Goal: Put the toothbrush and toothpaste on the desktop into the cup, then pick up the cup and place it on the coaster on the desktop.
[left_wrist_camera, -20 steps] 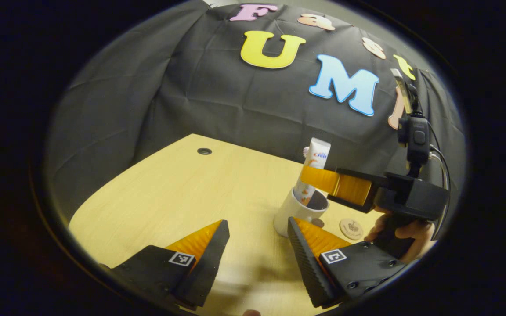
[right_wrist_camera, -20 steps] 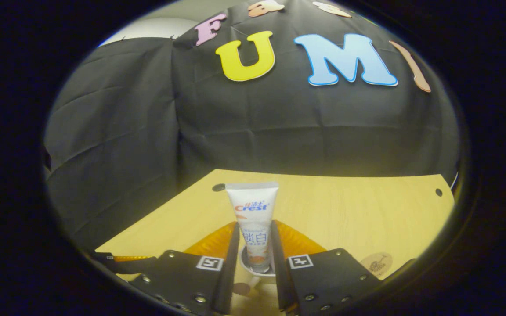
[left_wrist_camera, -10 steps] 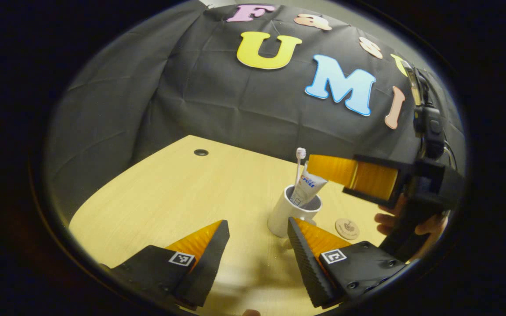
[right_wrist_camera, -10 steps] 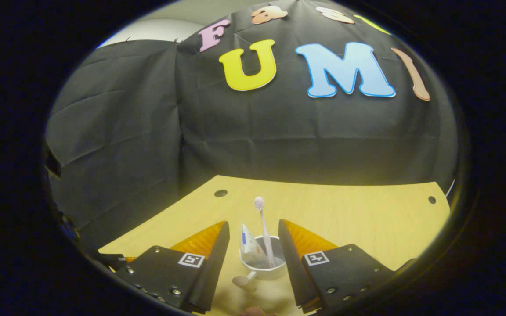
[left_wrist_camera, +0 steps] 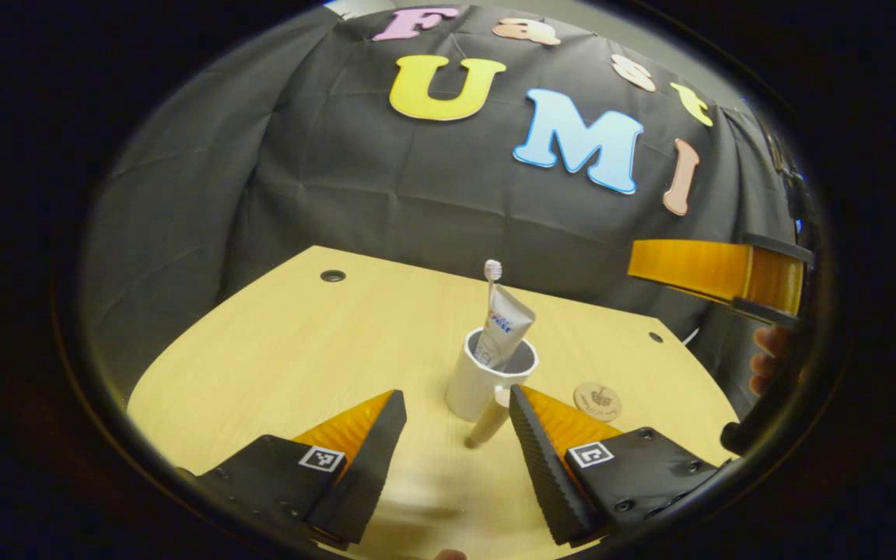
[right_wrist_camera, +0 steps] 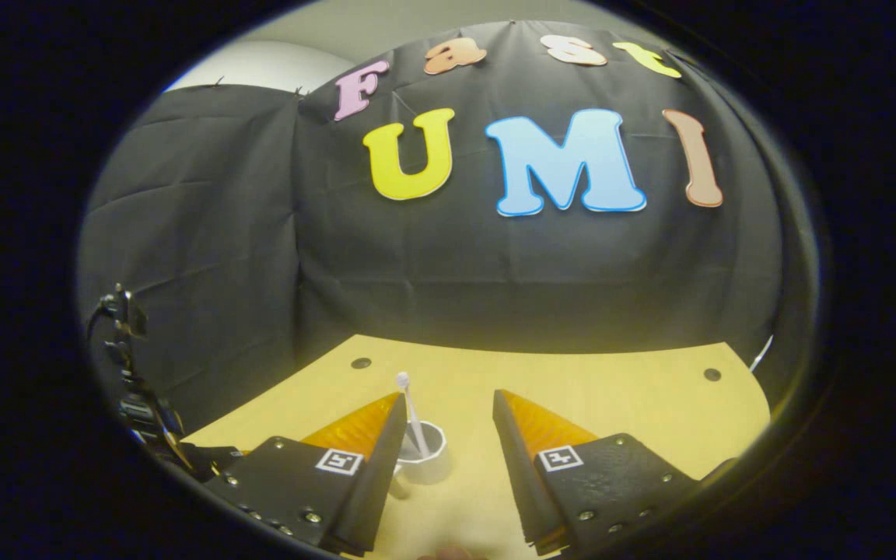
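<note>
The toothpaste (left_wrist_camera: 507, 333) now leans inside the white cup (left_wrist_camera: 477, 383) beside the toothbrush (left_wrist_camera: 492, 274), so both are in. The right gripper (right_wrist_camera: 448, 435) has let go, backed off, wide open and empty. The left gripper (left_wrist_camera: 456, 432) waits open, empty. The coaster (left_wrist_camera: 597, 401) sits just beside the cup. The cup's handle is hard to make out.

Left gripper view near desk, right gripper view higher — both facing cup (left_wrist_camera: 485, 377).

The toothpaste tube (left_wrist_camera: 504, 333) standing in the cup (left_wrist_camera: 487, 381) carries a blue-and-red logo, too small to read here.
</note>
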The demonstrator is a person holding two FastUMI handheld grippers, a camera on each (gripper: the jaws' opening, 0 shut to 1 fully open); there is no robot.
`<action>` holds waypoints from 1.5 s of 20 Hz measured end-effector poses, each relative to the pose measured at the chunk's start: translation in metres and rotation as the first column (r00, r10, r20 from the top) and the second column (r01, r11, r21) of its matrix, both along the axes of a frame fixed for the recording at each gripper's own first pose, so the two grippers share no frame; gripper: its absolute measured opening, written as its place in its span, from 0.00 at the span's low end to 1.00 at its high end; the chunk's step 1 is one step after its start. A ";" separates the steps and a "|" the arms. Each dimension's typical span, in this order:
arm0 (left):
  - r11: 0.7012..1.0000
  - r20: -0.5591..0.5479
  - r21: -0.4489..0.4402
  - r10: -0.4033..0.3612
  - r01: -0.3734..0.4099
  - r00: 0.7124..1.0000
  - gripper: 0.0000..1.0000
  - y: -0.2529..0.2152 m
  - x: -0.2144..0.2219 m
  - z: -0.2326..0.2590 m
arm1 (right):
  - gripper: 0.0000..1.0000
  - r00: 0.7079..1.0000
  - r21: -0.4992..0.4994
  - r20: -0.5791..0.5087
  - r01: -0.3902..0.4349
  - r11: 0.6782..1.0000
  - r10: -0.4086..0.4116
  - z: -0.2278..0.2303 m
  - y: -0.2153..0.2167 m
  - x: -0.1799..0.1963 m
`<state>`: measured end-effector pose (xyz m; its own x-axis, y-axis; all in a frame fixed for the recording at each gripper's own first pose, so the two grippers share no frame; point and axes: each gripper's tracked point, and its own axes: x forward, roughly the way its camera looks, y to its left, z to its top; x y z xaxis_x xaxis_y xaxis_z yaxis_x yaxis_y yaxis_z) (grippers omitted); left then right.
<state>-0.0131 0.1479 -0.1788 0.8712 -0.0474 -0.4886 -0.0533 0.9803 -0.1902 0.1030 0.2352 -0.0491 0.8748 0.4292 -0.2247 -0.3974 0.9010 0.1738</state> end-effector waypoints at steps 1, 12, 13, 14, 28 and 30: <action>1.000 -0.004 0.001 -0.012 0.012 1.000 0.97 -0.005 0.002 -0.001 | 0.67 1.000 0.000 -0.001 0.004 1.000 -0.004 0.001 -0.007 -0.005; 0.995 -0.239 0.017 -0.095 0.102 0.966 0.89 -0.041 0.021 -0.054 | 0.67 0.993 -0.036 -0.080 0.089 0.995 -0.091 -0.019 -0.081 -0.042; 0.994 -0.266 0.023 -0.095 0.104 0.959 0.89 -0.041 0.023 -0.061 | 0.67 0.991 -0.040 -0.092 0.098 0.994 -0.101 -0.023 -0.088 -0.044; 0.994 -0.295 0.035 -0.090 0.105 0.951 0.89 -0.039 0.027 -0.070 | 0.67 0.989 -0.040 -0.105 0.103 0.994 -0.107 -0.027 -0.093 -0.046; 0.977 -0.431 0.140 -0.087 0.162 0.898 0.75 -0.033 0.048 -0.116 | 0.67 0.944 -0.031 -0.275 0.181 0.983 -0.182 -0.078 -0.138 -0.043; 0.977 -0.434 0.136 -0.092 0.167 0.896 0.67 -0.035 0.049 -0.116 | 0.67 0.940 -0.031 -0.289 0.183 0.983 -0.184 -0.083 -0.140 -0.042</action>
